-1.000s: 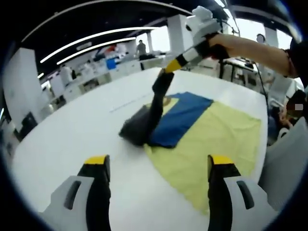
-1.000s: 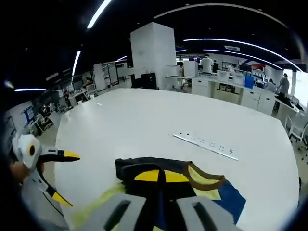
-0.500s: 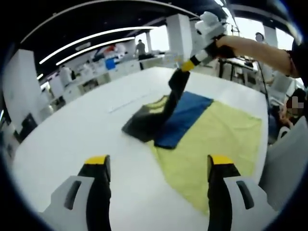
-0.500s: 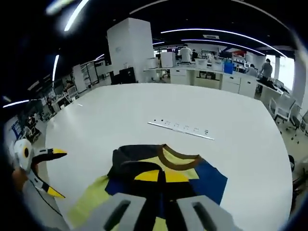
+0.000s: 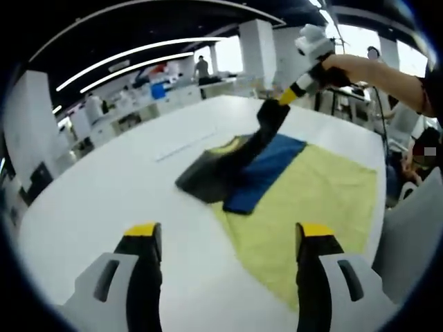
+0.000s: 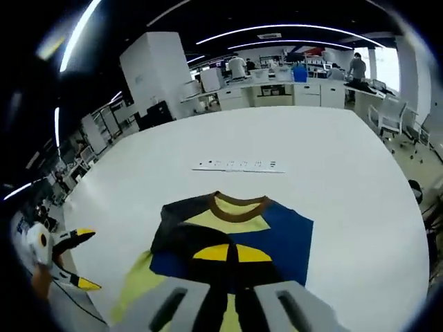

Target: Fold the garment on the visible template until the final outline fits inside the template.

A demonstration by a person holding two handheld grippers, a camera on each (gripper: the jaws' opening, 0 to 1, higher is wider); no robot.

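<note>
A T-shirt with black and blue panels lies partly on a pale yellow template sheet on the white table. In the right gripper view its brown collar faces away, with a yellow chest panel and blue side. My right gripper is shut on a dark fold of the shirt, held up off the table; in the left gripper view it hangs above the shirt with the black fabric stretched below it. My left gripper stands open over bare table, short of the shirt, and appears at the left.
A long white strip with dark marks lies on the table beyond the collar. The table's far edge runs at the right, with office chairs past it. A seated person is close to the template's far side.
My right gripper has carried the dark fold rightward and away across the shirt, and the black part has spread lower and flatter. My left gripper has stayed put, open.
</note>
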